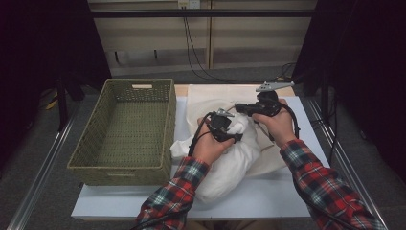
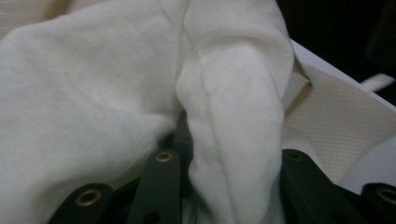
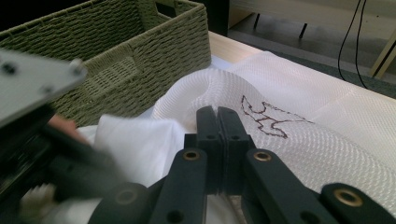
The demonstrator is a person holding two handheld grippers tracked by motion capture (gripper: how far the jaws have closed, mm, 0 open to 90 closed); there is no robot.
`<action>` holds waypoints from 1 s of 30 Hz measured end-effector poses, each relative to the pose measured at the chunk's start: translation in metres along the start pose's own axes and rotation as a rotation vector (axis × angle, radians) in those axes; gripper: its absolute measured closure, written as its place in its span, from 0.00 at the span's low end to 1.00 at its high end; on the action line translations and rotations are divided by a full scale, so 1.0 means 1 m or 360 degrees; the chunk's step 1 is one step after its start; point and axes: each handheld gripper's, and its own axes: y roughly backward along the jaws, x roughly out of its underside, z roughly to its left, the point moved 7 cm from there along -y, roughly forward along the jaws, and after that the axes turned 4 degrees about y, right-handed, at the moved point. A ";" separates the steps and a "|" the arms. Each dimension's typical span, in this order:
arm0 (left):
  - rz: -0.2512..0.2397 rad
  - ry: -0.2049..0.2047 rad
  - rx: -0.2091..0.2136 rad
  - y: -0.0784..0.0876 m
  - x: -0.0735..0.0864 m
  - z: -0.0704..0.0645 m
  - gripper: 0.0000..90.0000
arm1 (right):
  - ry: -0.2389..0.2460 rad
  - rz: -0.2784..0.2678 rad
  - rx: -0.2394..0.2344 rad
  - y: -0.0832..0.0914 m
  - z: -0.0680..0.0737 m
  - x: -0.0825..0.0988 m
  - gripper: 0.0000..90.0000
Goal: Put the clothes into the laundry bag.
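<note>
**Soft white bundle held over a waffle-weave cover**

We see a plump white pillow point(image 1: 230, 163), smooth and rumpled, lying on the table point(image 1: 268, 199) beside the woven basket point(image 1: 127, 129). Our left gripper point(image 1: 229, 128) pinches a fold of it. Our right gripper point(image 1: 246, 109) is closed on the textured, embroidered cover point(image 3: 299, 116).

Two arms in checked sleeves, each hand with a black gripper

The sleeves point(image 1: 330, 187) at the bottom of the high view are red plaid with dark green, blue and white squares. The left gripper point(image 1: 221, 125) in the middle of the frame is black with a small grey bit on top and a black cable looping by the wrist. The right gripper point(image 1: 256, 108) is black too, with a grey three-cornered plate point(image 1: 274, 86) above it. Up close, the jaws are dark flat bars with round brass-coloured rivets point(image 3: 192, 155).
</note>
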 end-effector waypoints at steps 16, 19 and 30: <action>-0.0101 0.0036 -0.0029 0.000 0.001 0.001 0.25 | -0.0009 0.0014 0.0017 -0.001 -0.003 0.010 0.99; -0.0075 0.0029 -0.0046 0.006 0.006 0.002 0.17 | -0.0026 0.0018 0.0039 -0.001 -0.007 0.013 0.99; -0.0001 -0.0179 -0.0064 -0.013 0.030 -0.009 0.12 | -0.0034 0.0028 0.0038 -0.002 -0.006 0.011 0.99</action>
